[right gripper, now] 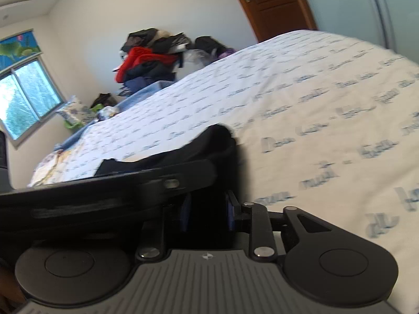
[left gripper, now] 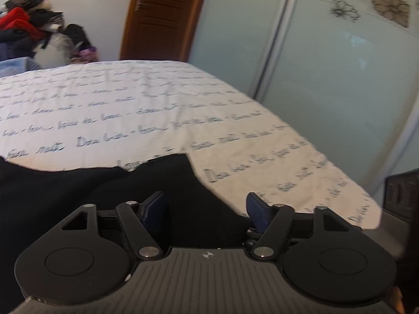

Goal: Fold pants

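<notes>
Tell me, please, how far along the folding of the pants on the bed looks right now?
Done: the black pants lie on the bed sheet, bunched near its edge. In hand: the left gripper stands wide open with dark cloth between its fingers, not pinched; the right gripper stands narrowly apart around cloth, and whether it pinches I cannot tell. Left: no neat fold shows yet, so smoothing and folding seem to remain.

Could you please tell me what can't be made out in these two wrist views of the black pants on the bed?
- Black pants: left wrist view, cut off by the left edge and hidden behind the left tongs, so their full shape is unclear.
- Right tongs: right wrist view, a dark gripper body covers one finger; any grip on the cloth is unclear.
- Bedsheet lettering: blurred, unreadable.
</notes>
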Tool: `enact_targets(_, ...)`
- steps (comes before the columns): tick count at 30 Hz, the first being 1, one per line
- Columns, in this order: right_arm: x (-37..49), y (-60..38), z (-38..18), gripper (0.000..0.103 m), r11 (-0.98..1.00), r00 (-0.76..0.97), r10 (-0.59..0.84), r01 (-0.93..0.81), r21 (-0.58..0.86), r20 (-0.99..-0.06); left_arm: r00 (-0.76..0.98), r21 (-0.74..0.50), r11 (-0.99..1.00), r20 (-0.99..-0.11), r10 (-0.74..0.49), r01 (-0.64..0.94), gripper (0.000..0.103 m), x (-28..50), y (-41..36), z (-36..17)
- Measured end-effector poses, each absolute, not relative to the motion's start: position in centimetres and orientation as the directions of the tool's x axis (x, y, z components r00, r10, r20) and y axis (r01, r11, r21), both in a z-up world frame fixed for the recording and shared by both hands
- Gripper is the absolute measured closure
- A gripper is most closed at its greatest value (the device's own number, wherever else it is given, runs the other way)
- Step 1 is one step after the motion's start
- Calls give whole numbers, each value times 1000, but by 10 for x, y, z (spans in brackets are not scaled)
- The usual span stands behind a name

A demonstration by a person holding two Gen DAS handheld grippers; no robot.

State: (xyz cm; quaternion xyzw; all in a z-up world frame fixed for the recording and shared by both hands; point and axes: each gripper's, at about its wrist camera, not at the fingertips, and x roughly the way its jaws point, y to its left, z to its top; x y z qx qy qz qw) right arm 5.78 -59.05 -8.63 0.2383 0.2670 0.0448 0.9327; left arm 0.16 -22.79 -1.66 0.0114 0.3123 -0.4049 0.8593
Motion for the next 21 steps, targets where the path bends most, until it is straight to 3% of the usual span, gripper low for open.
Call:
enact_targets(2, 51, -598, -84, 69, 910, 851, 125, 106, 401, -510, 474, -223, 645, -515, -714, 731, 22, -5, -223, -7)
enact_targets(4, 43, -606, -80, 52, 924, 855, 30, 174, 341, -518, 501, -188, 643, -481, -720, 743, 18, -7, -215, 3)
enact_targets(7, 30, -619, -73, 47, 909, 880, -51, 236, 342, -473, 603, -102, 713, -459, -653, 694, 16, 4, -197, 14)
enact_targets(14, 23, -618, -68, 47, 781, 898, 307, -48, 622, -316, 729, -21, 877, -546, -413, 481, 19, 60, -142, 2)
enact_targets(21, 30, -595, -82, 48, 805, 829, 364, -51, 591, -424, 706, -50, 892, -592, -388, 449, 19, 62, -120, -17)
